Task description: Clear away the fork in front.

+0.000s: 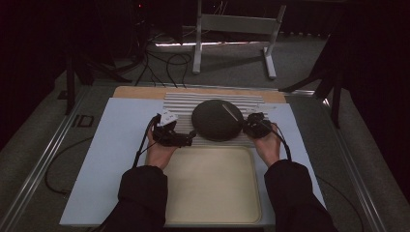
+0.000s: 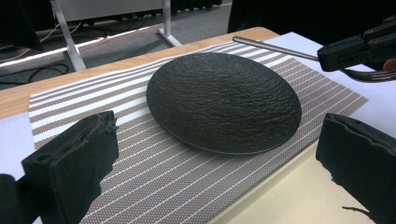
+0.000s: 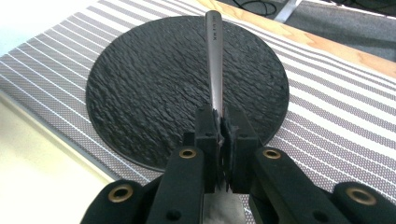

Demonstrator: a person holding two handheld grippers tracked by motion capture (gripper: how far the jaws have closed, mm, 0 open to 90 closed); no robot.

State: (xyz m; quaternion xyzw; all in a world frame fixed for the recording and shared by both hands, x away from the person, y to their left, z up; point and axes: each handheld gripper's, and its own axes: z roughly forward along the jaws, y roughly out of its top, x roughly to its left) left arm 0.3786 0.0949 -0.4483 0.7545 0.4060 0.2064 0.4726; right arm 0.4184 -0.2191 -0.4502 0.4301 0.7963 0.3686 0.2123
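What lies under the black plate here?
The black plate rests on a striped placemat, whose stripes show all around it. The mat under the plate is covered. The right tool holds a metal utensil above the plate.

A recording lab set up as a dining spot

Black curtains, floor cables and a metal stand surround a table with a striped placemat.

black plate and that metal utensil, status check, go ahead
Right tool shut on metal utensil, handle over black plate. Left tool open, short of the plate. Nothing in the way.
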